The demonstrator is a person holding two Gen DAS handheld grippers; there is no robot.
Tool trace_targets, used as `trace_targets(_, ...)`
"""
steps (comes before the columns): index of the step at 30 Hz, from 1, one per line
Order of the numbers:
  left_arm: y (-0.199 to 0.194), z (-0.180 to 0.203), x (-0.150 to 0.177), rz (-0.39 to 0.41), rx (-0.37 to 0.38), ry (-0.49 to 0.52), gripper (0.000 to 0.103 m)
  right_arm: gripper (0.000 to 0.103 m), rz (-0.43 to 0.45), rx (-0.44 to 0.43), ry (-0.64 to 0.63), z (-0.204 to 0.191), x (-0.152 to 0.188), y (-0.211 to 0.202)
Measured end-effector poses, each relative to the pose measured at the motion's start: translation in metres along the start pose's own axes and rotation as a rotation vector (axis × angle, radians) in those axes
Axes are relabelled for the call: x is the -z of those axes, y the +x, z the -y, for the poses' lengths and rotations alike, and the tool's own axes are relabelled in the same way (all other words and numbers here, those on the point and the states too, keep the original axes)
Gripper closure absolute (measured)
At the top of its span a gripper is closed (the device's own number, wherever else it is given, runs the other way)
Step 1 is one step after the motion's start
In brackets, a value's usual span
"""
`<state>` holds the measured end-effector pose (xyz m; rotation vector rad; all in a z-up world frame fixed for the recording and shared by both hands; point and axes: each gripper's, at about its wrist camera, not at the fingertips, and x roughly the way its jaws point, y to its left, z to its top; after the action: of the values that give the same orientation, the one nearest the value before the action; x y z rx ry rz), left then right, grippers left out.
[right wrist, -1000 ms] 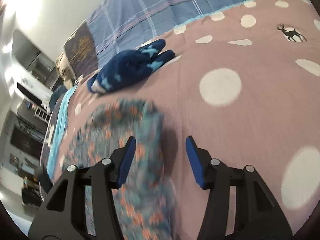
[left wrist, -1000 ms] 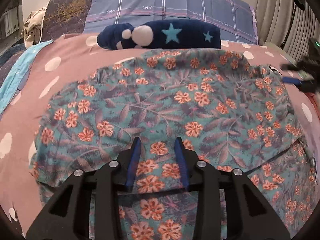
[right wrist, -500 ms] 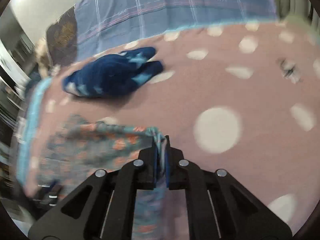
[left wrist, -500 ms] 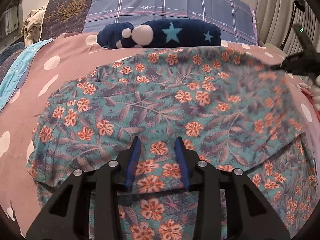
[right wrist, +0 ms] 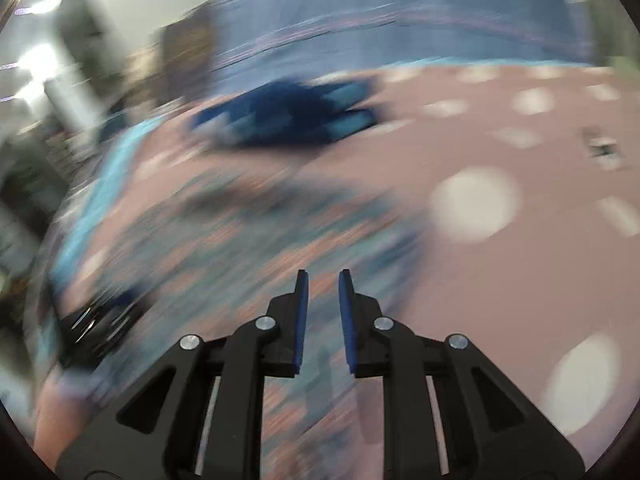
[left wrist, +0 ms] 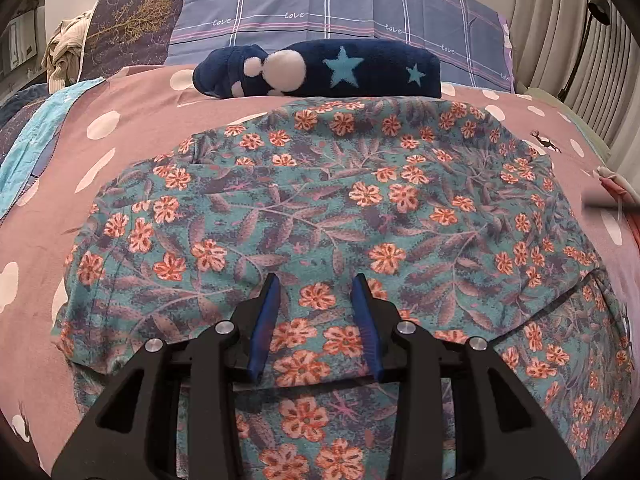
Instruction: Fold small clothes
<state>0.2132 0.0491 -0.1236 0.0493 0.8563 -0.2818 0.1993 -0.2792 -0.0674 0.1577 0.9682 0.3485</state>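
A teal garment with orange flowers lies spread on the pink dotted bedspread. A folded layer covers its upper part, with an edge running down the right side. My left gripper is open and rests low over the garment's near middle, holding nothing. In the blurred right wrist view the same garment lies to the left and below my right gripper, whose jaws stand a little apart with nothing between them.
A folded navy fleece with light blue stars lies beyond the garment, also in the right wrist view. Plaid and tree-print pillows stand behind it. A light blue cloth lies at the left; curtains hang at the right.
My right gripper pinched the garment's edge, carried it over, then let go and opened slightly while moving fast. The garment now lies folded and flatter. My left gripper stayed put.
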Motion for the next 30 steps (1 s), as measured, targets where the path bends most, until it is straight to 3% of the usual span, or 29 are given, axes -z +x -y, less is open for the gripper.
trace_targets(1, 0.0, 0.0, 0.0, 0.0, 0.0, 0.001, 0.064, 0.087, -0.04, 0.063, -0.032, -0.006, 0.014, 0.008)
trace_targets(2, 0.0, 0.0, 0.0, 0.001, 0.001, 0.001, 0.063, 0.087, -0.082, 0.195, -0.08, -0.006, 0.033, 0.022)
trace_targets(3, 0.0, 0.001, 0.0, 0.001, 0.0, 0.003, 0.063, 0.1, -0.062, 0.237, -0.126, -0.004, 0.043, 0.026)
trace_targets(4, 0.0, 0.001, 0.0, 0.001, -0.002, 0.005, 0.063, 0.101, 0.002, 0.233, -0.213, -0.006, 0.054, 0.024)
trace_targets(5, 0.0, 0.002, 0.0, 0.002, -0.006, 0.007, 0.063, 0.101, 0.013, 0.248, -0.23, -0.007, 0.056, 0.021)
trace_targets(7, 0.0, 0.002, 0.0, 0.001, -0.008, 0.009, 0.063, 0.098, 0.038, 0.349, -0.193, -0.014, 0.056, 0.007)
trace_targets(8, 0.0, 0.002, 0.0, 0.002, -0.007, 0.008, 0.063, 0.093, 0.072, 0.332, -0.178, -0.02, 0.056, -0.004)
trace_targets(10, 0.0, 0.002, 0.0, 0.003, -0.006, 0.007, 0.063, 0.093, 0.077, 0.204, -0.147, -0.017, 0.058, -0.014)
trace_targets(12, 0.0, 0.002, 0.0, 0.003, -0.005, 0.007, 0.062, 0.092, -0.027, 0.219, -0.152, -0.018, 0.068, 0.002)
trace_targets(15, -0.004, 0.001, -0.002, 0.002, 0.013, -0.001, 0.061, 0.09, -0.005, 0.195, -0.141, -0.012, 0.068, -0.008)
trace_targets(17, -0.011, -0.001, -0.011, 0.003, 0.069, 0.002, 0.057, 0.087, 0.049, 0.148, -0.101, -0.012, 0.051, -0.022)
trace_targets(18, -0.015, -0.002, -0.019, 0.016, 0.089, 0.013, 0.057, 0.085, 0.078, 0.113, -0.102, -0.013, 0.037, -0.031)
trace_targets(20, -0.028, -0.004, -0.047, 0.077, 0.078, 0.053, 0.054, 0.06, 0.101, 0.049, -0.091, -0.013, 0.011, -0.04)
trace_targets(21, -0.03, -0.007, -0.062, 0.098, 0.078, 0.051, 0.051, 0.055, 0.107, -0.009, -0.066, -0.011, -0.012, -0.039)
trace_targets(25, -0.008, -0.027, -0.119, 0.091, 0.107, -0.002, 0.05, 0.055, 0.078, -0.148, 0.103, 0.019, -0.095, -0.011)
trace_targets(27, 0.016, -0.037, -0.14, 0.047, 0.112, -0.046, 0.05, 0.055, 0.055, -0.159, 0.188, 0.037, -0.128, 0.018)
trace_targets(30, 0.059, -0.049, -0.158, -0.038, 0.181, -0.137, 0.05, 0.055, 0.018, -0.151, 0.304, 0.057, -0.154, 0.063)
